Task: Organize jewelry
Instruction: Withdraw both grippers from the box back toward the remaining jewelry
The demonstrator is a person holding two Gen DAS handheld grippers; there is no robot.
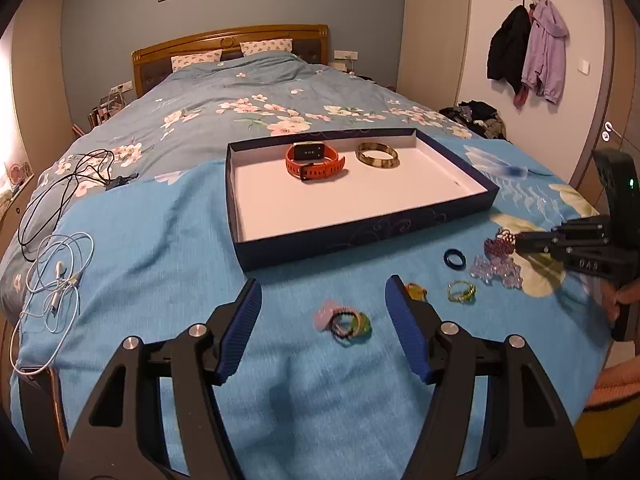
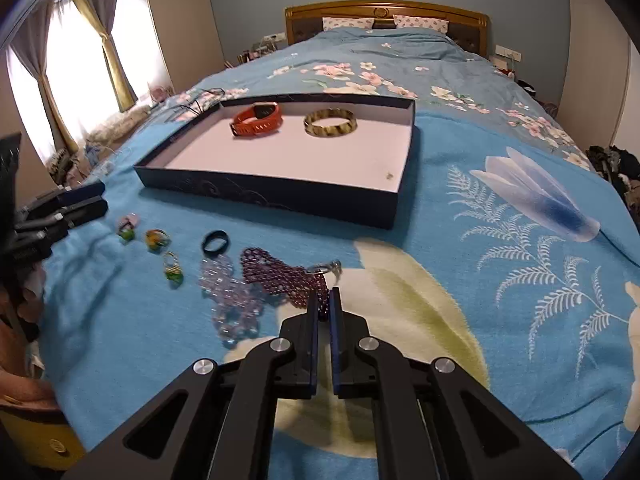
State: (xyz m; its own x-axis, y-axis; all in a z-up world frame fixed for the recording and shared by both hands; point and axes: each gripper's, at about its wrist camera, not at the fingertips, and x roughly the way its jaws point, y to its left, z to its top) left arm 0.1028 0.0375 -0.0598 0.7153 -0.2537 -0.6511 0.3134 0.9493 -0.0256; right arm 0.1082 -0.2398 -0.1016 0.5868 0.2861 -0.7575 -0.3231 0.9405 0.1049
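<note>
The purple beaded bracelet [image 2: 280,280], lying on the bed [image 2: 520,320] just short of the box's near wall, is pinched at its near end by the pressed-together jaws of the right gripper [image 2: 325,300], so the pick-up step is judged in hand. The left gripper [image 1: 322,300] is held spread above the small ring cluster [image 1: 348,322], nothing between its jaws. A lift over the wall of the box [image 2: 280,200] is called for next, and open floor is left in front of the orange watch [image 2: 258,120] and the bangle [image 2: 330,123].

Both cameras sit low at the near end of the bed [image 1: 248,92], looking far toward the headboard [image 2: 384,10]. The left view is close over the rings; the right view is close over the beads. Both see the tray [image 1: 452,200].
</note>
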